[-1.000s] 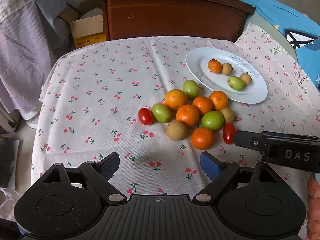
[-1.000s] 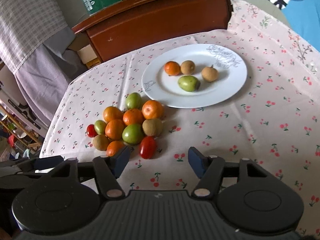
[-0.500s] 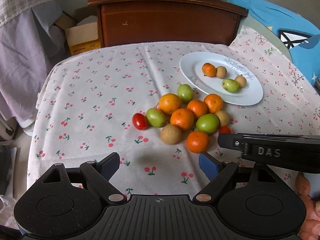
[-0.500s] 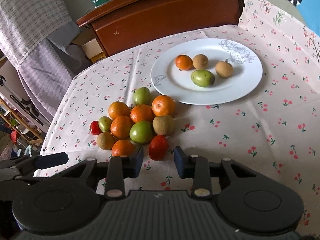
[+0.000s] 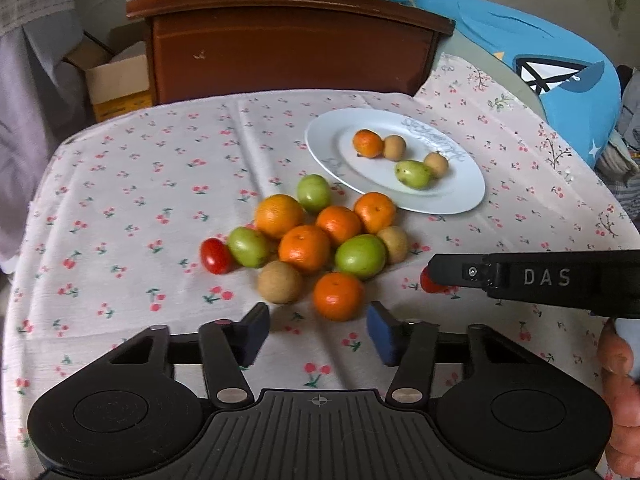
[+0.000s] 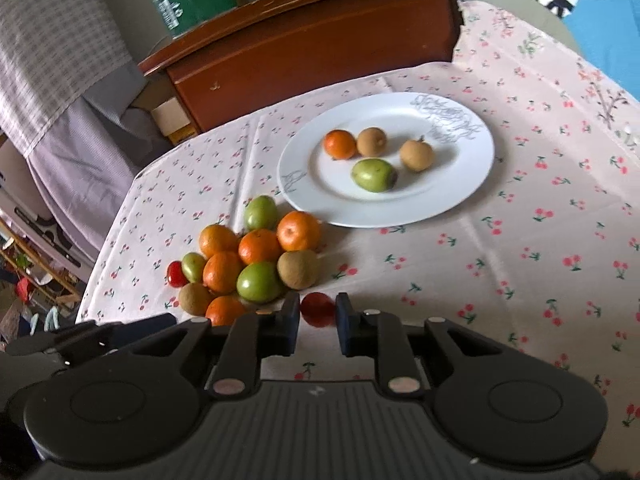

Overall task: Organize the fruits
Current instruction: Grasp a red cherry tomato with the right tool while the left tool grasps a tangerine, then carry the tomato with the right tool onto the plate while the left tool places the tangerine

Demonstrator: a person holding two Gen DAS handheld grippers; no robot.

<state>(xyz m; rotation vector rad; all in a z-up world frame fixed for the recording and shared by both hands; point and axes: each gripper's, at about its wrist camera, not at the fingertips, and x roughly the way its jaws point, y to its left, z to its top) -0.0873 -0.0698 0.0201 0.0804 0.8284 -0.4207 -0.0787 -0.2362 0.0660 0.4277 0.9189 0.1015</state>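
A pile of oranges, green fruits and brown fruits [image 5: 320, 236] lies on the cherry-print tablecloth [image 5: 140, 184]; it also shows in the right wrist view [image 6: 256, 264]. A white plate [image 6: 460, 192] behind it holds an orange, a green fruit and two brown fruits. My right gripper [image 6: 317, 316] is shut on a red cherry tomato [image 6: 318, 309] at the pile's near right; in the left wrist view the tomato [image 5: 430, 285] peeks out behind the right gripper's fingers. My left gripper [image 5: 318, 330] is open and empty just before an orange [image 5: 338, 295].
Another red tomato [image 5: 216, 256] sits at the pile's left end. A brown wooden headboard [image 5: 288, 44] stands behind the table, with a cardboard box [image 5: 116, 80] at left and a blue cushion [image 5: 540, 64] at right.
My right gripper has closed its fingers around the red tomato and moved slightly forward. My left gripper has narrowed a little and come closer to the pile.
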